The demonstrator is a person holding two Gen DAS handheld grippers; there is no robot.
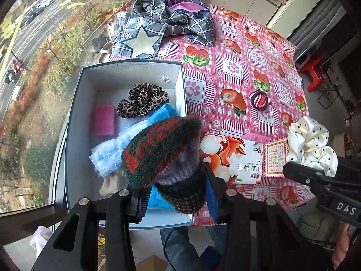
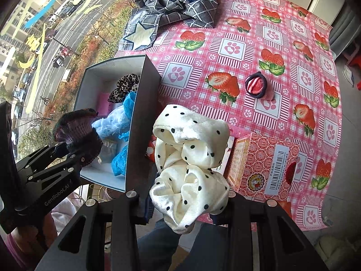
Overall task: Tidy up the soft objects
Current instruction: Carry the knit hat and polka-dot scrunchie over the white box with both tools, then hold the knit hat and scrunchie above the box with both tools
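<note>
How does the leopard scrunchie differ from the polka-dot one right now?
The leopard scrunchie is brown with dark spots; the polka-dot scrunchie is cream satin with black dots. The leopard one already lies in the box; the polka-dot one is gripped in the right gripper, outside the box. Both are ruffled fabric hair ties.

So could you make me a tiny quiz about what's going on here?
1. True or false: the left gripper holds a knitted hat.
2. What does the right gripper hold? A) a spotted cream scrunchie B) a striped sock C) a tissue pack
3. Fill in: the leopard scrunchie lies inside the ____.

Key: 1 true; 2 A; 3 box.
</note>
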